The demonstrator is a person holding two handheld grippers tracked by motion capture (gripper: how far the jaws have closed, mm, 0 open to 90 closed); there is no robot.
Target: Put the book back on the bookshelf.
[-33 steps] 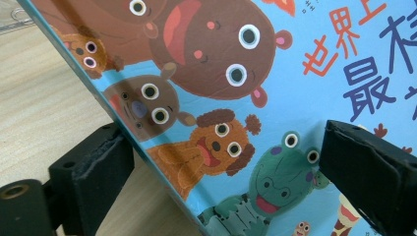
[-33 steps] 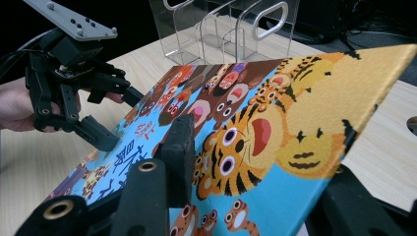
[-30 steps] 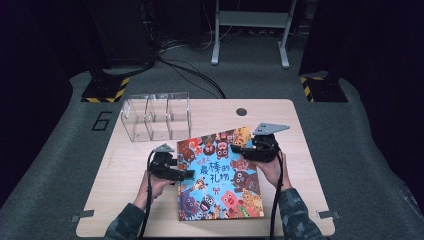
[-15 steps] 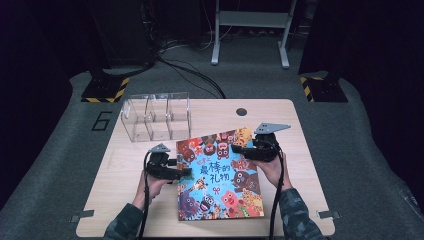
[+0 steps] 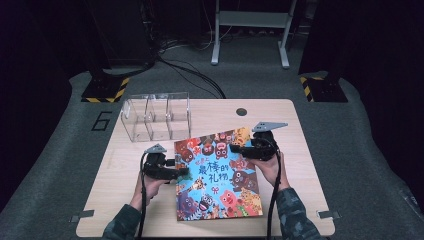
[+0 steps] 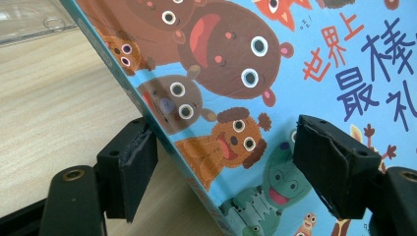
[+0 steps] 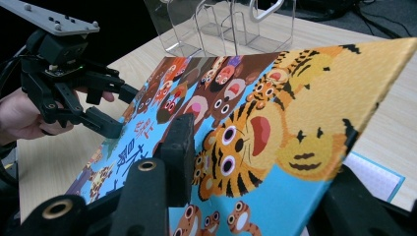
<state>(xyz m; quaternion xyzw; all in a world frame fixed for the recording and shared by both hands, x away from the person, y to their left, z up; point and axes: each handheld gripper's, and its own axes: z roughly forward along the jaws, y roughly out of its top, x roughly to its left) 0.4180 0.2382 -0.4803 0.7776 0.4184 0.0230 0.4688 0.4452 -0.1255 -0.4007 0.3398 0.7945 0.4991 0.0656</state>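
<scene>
A colourful picture book with cartoon animals on its blue cover lies at the middle of the wooden table. My right gripper is shut on the cover's far right corner. That corner is raised, with a white page showing beneath it. My left gripper straddles the book's left edge, one jaw on the table side and one over the cover. Its jaws have just been closing, and there is still a gap between the upper pad and the cover. It also shows in the right gripper view.
A clear plastic organiser with three compartments stands at the table's far left, just behind the book. A round cable hole sits near the far edge. Bare wood lies left and right of the book.
The left gripper has shifted slightly at the book's left edge and its jaws look narrower. The right gripper and the book stay where they were.
</scene>
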